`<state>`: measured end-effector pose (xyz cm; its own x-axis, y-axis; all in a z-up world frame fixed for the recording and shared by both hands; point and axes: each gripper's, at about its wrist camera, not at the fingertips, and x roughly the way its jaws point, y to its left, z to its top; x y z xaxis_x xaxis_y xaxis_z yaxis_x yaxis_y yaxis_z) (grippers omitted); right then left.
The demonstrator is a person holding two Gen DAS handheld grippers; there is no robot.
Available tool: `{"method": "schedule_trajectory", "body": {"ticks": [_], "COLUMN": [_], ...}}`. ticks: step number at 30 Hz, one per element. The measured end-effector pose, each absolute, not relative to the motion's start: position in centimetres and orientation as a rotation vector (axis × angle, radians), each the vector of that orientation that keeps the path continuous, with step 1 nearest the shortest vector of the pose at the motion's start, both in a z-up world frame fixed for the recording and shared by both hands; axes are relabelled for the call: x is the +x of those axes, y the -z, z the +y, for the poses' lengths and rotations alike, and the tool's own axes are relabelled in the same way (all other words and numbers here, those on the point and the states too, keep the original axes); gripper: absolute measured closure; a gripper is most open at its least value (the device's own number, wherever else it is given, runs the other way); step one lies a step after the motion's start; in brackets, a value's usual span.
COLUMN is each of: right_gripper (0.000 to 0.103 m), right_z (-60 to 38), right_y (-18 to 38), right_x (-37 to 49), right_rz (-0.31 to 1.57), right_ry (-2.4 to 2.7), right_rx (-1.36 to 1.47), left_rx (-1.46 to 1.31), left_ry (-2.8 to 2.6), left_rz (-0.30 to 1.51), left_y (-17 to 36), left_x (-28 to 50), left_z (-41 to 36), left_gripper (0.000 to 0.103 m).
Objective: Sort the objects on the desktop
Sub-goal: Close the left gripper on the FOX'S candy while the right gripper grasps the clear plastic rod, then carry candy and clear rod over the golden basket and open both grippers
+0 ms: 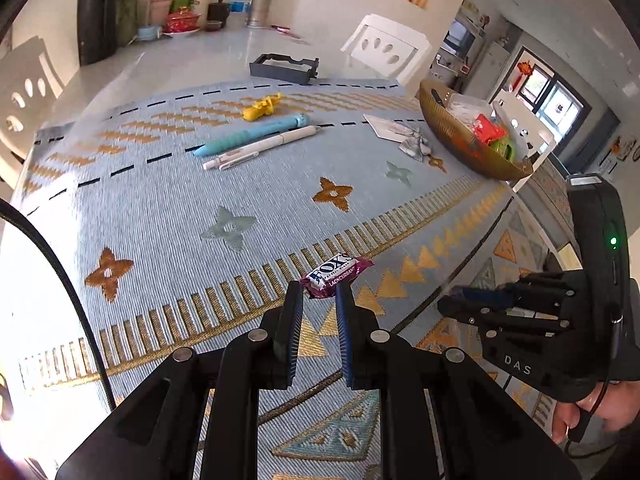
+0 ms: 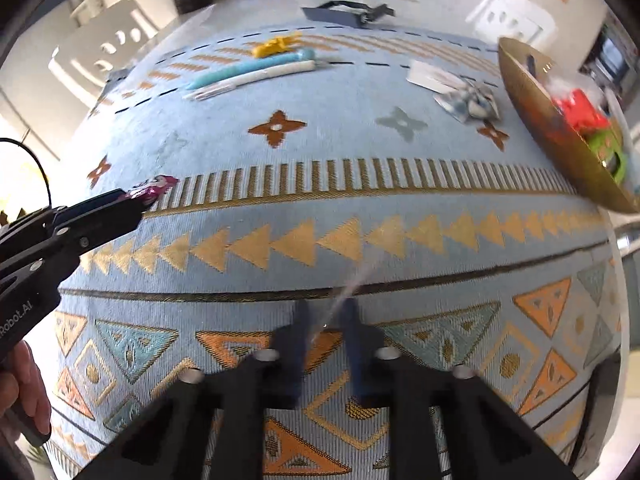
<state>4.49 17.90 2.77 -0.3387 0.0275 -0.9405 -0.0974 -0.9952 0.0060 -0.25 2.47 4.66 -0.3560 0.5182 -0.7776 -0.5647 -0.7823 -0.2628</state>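
A purple Fox's candy (image 1: 335, 273) lies on the patterned cloth, just ahead of my left gripper (image 1: 318, 294), whose fingers stand apart on either side of its near end; it also shows in the right wrist view (image 2: 154, 189). My right gripper (image 2: 326, 310) hovers over the near part of the cloth, its fingers a little apart with nothing solid between them; the view is blurred. Farther off lie a blue pen (image 1: 252, 135), a white pen (image 1: 260, 147), a yellow toy (image 1: 262, 107), a card (image 1: 386, 127) and a crumpled wrapper (image 1: 416, 146).
A gold bowl (image 1: 460, 136) with red and green items stands at the right edge of the table. A dark tray (image 1: 285, 68) sits beyond the cloth. Bottles, jars and a red dish (image 1: 182, 22) stand at the far end. White chairs (image 1: 386, 46) surround the table.
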Motion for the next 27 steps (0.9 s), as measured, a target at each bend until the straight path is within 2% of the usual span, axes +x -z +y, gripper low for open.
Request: {"method": "schedule_trajectory", "body": {"ticks": [5,9,17,27], "right_gripper": [0.098,0.098,0.098,0.098], "right_z": [20.1,22.1,26.7,36.3], "right_y": [-3.4,-5.3,-8.9,-14.3], "right_x": [5.4,6.4,6.9,6.3], "right_rz": [0.306,0.388,0.45,0.435], "right_ry": [-2.555,-2.595,-2.642,-2.701], "right_rx": [-1.783,-1.723,-1.625,-1.426], "left_rx": [-1.189,-1.164,-1.116,-1.032], "left_ry": [-2.158,-2.167,-2.172,-2.17], "left_rz": [0.075,0.076,0.109,0.156], "left_y": [-5.5,-6.5,-9.0,-13.2], "left_x": [0.4,0.8,1.6,0.0], "left_z": [3.0,3.9,8.3,19.0], "left_gripper": [0.089,0.089,0.089,0.089]}}
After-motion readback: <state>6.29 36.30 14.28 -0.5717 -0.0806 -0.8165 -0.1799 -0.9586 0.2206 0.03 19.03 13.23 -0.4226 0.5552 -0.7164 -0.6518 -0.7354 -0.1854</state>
